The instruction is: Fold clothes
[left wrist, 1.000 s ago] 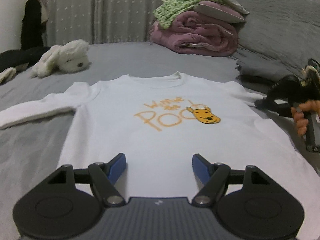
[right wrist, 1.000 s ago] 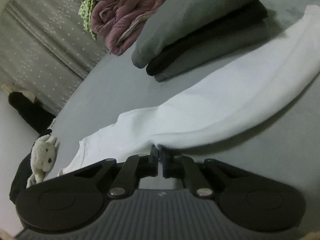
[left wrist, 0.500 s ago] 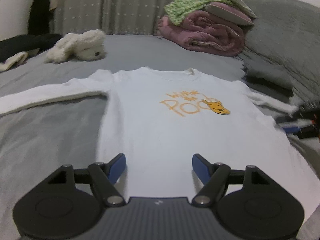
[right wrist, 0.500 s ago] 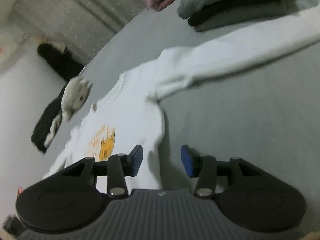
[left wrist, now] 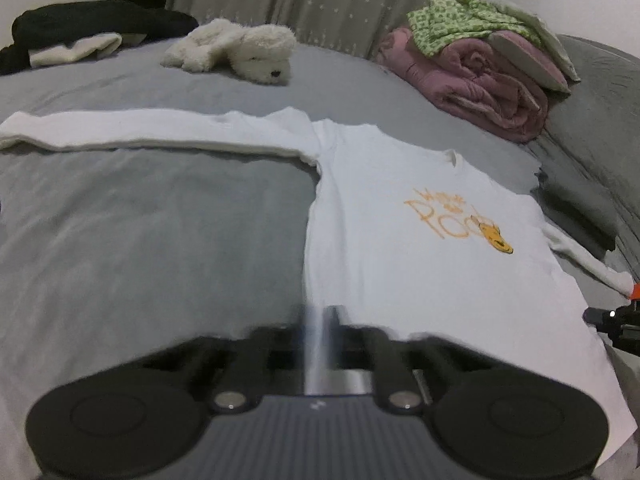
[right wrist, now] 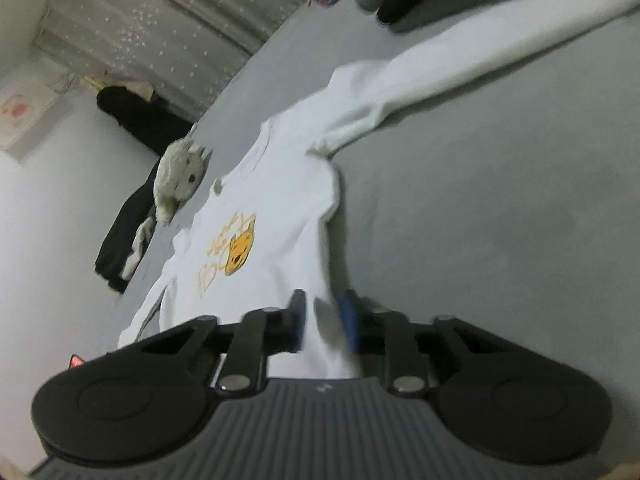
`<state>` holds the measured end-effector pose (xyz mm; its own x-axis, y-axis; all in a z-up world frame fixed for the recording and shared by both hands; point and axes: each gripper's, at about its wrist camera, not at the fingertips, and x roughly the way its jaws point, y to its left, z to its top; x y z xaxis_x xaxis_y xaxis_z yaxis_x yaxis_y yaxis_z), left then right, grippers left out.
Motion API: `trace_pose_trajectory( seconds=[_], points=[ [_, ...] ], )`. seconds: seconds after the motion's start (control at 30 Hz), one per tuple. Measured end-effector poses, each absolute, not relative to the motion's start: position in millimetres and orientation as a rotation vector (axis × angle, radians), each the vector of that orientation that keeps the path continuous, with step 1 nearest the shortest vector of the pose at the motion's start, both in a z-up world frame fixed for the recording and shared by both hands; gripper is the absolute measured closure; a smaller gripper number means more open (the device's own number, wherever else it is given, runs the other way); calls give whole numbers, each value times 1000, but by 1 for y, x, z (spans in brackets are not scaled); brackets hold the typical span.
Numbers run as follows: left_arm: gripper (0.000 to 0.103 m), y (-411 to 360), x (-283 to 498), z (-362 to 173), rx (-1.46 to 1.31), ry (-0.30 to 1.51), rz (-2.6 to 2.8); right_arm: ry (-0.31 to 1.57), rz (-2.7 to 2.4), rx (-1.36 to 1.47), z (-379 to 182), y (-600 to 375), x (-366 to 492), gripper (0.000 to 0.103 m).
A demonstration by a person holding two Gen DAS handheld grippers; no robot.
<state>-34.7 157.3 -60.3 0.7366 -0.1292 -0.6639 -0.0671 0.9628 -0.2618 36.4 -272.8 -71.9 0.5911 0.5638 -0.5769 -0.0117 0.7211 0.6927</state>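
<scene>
Shirt [left wrist: 400,232] spread flat on the grey bed [left wrist: 152,232], both tools at its hem corners.

Left tool [left wrist: 320,328], blurred, has its jaws drawn nearly together at the hem corner at 6 o'clock in the left wrist view; whether cloth is pinched there I cannot tell. Right tool [right wrist: 325,320] sits narrow, blue pads either side of the opposite hem edge, with white fabric between them. One sleeve [left wrist: 140,132] stretches out toward 10 o'clock, the other sleeve [right wrist: 480,64] toward 1 o'clock in the right wrist view. An orange bear print [right wrist: 238,250] marks the chest. A white plush toy [left wrist: 240,52] lies beyond the collar at 11 o'clock, folded pink and green bedding [left wrist: 480,68] at 1 o'clock.
</scene>
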Motion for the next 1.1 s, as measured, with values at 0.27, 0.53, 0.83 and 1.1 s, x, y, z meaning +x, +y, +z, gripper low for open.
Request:
trace_pose_trajectory(
  seconds=[0.27, 0.53, 0.83, 1.1],
  points=[
    [94, 165, -36, -59, -281, 802, -35, 901, 254, 633, -73, -277, 31, 98],
    [68, 182, -44, -56, -442, 977, -193, 1039, 320, 752, -72, -293, 3, 85],
    [69, 188, -93, -63, -584, 1050, -260, 1101, 381, 746, -71, -293, -51, 85],
    [97, 188, -127, -49, -628, 953, -157, 1011, 346, 718, -52, -287, -79, 97]
  ],
)
